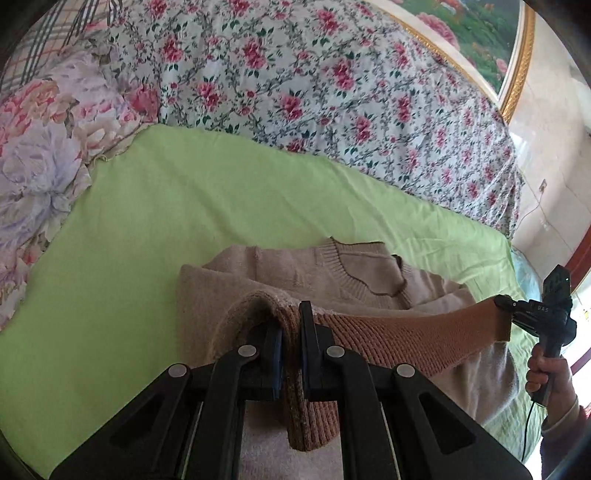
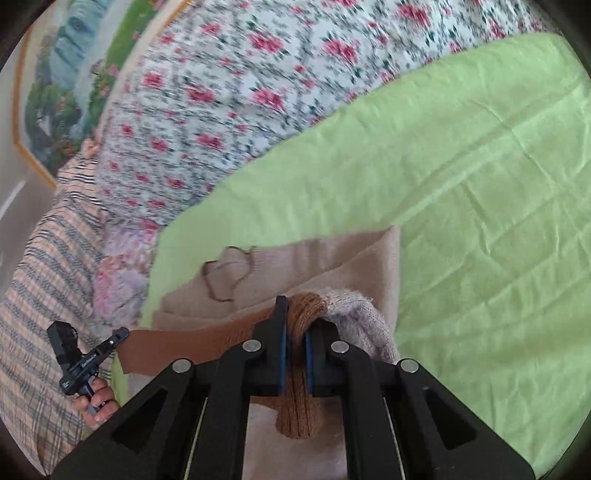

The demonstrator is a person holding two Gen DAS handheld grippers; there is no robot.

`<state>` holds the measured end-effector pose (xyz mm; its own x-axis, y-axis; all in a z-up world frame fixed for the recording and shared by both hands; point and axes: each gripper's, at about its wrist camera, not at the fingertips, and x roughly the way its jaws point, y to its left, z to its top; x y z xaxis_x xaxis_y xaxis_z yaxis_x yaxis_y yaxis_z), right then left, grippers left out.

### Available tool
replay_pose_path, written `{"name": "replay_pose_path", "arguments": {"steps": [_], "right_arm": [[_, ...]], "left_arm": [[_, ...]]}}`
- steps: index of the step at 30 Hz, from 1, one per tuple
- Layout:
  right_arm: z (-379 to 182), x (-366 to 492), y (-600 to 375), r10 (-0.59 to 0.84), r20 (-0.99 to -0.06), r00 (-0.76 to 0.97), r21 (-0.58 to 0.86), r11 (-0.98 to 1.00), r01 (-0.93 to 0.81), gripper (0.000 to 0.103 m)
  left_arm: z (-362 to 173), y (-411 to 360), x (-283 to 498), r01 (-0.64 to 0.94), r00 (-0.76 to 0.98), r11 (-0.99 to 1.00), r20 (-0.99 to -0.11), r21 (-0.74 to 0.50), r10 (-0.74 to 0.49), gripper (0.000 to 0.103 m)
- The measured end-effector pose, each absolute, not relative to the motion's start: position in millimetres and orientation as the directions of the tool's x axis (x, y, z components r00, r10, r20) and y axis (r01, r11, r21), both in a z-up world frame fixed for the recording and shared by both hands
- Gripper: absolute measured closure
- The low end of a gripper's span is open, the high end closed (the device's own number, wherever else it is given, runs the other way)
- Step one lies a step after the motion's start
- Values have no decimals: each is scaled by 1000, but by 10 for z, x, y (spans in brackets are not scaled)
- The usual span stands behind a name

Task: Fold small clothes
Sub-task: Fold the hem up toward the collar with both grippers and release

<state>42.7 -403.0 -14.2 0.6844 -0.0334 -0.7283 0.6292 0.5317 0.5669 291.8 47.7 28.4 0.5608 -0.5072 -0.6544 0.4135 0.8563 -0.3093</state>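
Note:
A beige knit sweater (image 1: 303,269) with a ribbed brown hem (image 1: 417,332) lies on a green sheet (image 1: 177,206). My left gripper (image 1: 291,325) is shut on one end of the hem and holds it raised. My right gripper (image 2: 295,325) is shut on the other end of the hem (image 2: 301,314). The hem band stretches taut between the two grippers above the sweater's body (image 2: 295,258). The right gripper also shows in the left wrist view (image 1: 506,306), and the left one in the right wrist view (image 2: 122,334). The collar (image 1: 354,280) lies flat at the far side.
A floral quilt (image 1: 295,74) is heaped behind the green sheet. A flowered pillow (image 1: 48,147) and a plaid cloth (image 2: 44,258) lie at the left. A framed picture (image 1: 480,33) hangs on the wall. The sheet's edge (image 1: 517,258) drops off at the right.

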Motion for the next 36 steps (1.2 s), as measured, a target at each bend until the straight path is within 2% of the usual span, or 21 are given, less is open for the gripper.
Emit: {"name": "replay_pose_path", "arguments": {"steps": [5,9,11,13,14,16,18,21,23,26,28,30,31,33,36], "right_arm": [[-386,521,-4051,-11,-784,620,524,524,671,93],[-118,245,-3897,-66,-746,663,543,515,663,89],[78,127,-3711,-104,-715,692,540,547,640,86],[211,157,-3417,-39,-673,739,563,620,545,86],[204,257,-3267,26,-674,739,566,660,494,86],[91,513,-2990,162,-705,690,565,717,408,86],[-45,741,-2829,205,-759,618,511,775,372,86],[-250,977,-2925,152,-837,525,409,813,415,86],[-348,1041,-3217,63,-869,492,343,793,504,86],[-347,905,-3677,-42,-859,510,357,664,657,86],[-235,712,-3764,-89,-828,554,401,596,696,86],[-137,556,-3667,-90,-800,593,439,586,681,86],[-120,496,-3585,-85,-793,603,449,587,673,83],[-95,363,-3359,-77,-782,618,461,594,659,77],[-127,314,-3001,-54,-766,641,494,589,640,72]], "left_arm": [[-97,396,3224,376,502,874,-725,-308,-471,94],[-106,536,2970,372,483,854,-711,-363,-512,91],[-34,535,2658,414,470,833,-697,-367,-541,85],[5,469,2375,461,444,802,-684,-380,-579,75],[16,396,2255,489,427,785,-680,-380,-595,75],[7,151,2073,553,386,752,-690,-357,-612,71],[-40,-94,2086,587,373,751,-723,-301,-581,71],[-116,-224,2392,568,391,787,-761,-243,-517,71],[-129,-185,2767,504,421,836,-782,-219,-459,71],[-57,-16,3202,403,471,886,-779,-229,-415,73],[11,170,3349,344,480,889,-757,-302,-443,73],[57,321,3298,314,489,879,-732,-359,-474,70],[75,394,3200,299,507,883,-724,-361,-468,61],[92,521,2929,284,544,884,-697,-371,-467,53],[44,694,2444,276,552,868,-672,-412,-494,53]]}}
